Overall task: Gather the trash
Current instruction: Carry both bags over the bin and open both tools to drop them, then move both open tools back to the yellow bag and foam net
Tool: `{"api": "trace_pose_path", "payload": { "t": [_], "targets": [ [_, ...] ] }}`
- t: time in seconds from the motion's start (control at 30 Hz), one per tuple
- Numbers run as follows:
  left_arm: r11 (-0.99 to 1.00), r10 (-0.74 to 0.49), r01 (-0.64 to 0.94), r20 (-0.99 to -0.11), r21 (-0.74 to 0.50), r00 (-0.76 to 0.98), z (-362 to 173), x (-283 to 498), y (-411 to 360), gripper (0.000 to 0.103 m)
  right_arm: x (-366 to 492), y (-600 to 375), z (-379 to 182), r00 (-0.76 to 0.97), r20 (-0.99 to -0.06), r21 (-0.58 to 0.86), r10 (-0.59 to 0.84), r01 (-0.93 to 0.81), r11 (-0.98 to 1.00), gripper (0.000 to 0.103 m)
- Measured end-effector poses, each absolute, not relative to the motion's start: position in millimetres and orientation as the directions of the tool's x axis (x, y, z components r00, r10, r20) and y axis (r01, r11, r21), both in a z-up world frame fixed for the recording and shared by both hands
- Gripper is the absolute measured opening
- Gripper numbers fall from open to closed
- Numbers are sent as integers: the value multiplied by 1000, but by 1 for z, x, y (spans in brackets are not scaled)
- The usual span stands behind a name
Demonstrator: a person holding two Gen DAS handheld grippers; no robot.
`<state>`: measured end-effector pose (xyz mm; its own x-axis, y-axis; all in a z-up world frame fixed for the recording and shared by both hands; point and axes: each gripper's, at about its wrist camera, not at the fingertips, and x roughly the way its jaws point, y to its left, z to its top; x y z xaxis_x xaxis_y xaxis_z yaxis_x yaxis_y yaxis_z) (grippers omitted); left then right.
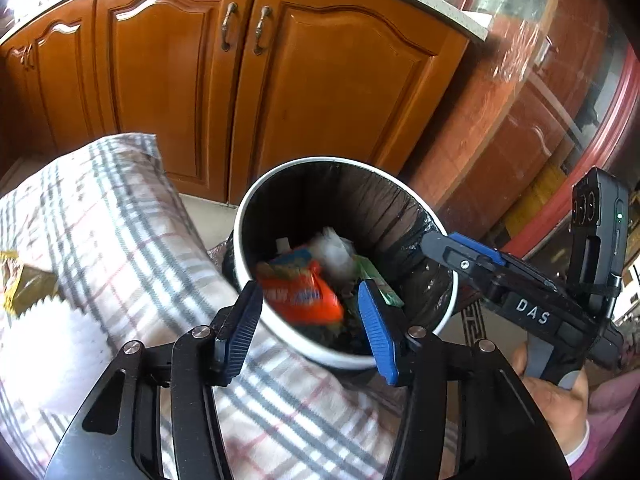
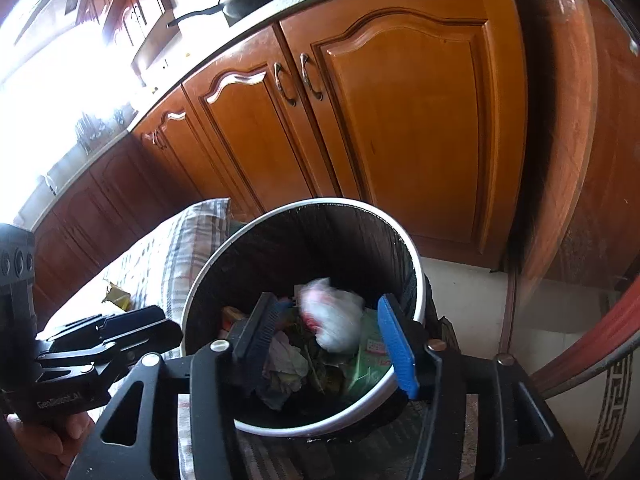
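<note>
Hovering over bin (image 1: 400, 354): left gripper (image 1: 316, 316) and right gripper (image 2: 332, 340) both spread, nothing between fingers. Orange wrapper (image 1: 300, 292) and white wad (image 2: 336, 320) lie blurred inside, on the trash. Yellow packet (image 1: 24, 284) and white paper (image 1: 56, 356) remain on checked cloth (image 1: 152, 240). Risk: grippers side by side may collide when withdrawing; bin liner (image 1: 416, 240) could snag a finger

Below your left hand-held gripper (image 1: 310, 322), the bin (image 1: 404, 184) mouth stood open, wrappers only at its bottom. Your right hand-held gripper (image 1: 452, 248) crowded the rim beside it; the cabinet doors (image 1: 320, 100) blocked beyond.
</note>
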<state>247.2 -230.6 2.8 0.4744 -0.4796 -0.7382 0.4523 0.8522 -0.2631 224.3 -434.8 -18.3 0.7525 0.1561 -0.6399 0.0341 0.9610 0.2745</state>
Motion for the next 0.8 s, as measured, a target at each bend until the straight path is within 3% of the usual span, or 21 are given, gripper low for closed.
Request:
{"api": "trace_pose_path", "payload": {
  "t": [0.2,0.3,0.8],
  "targets": [
    [862,-479,424,-717,-276,506,6,223,-200,57,207,-429,-14,772,-609,312,182,23,950,79],
    [870,-473,405,-707,-281,526,9,209,-181,59,199,-419,-14,776,-598,328,203,5,945,85],
    [921,-390,245,-700,-303,598,-1,168,-75,60,176,-344,-29,734,-598,378,321,-95,921,89]
  ]
}}
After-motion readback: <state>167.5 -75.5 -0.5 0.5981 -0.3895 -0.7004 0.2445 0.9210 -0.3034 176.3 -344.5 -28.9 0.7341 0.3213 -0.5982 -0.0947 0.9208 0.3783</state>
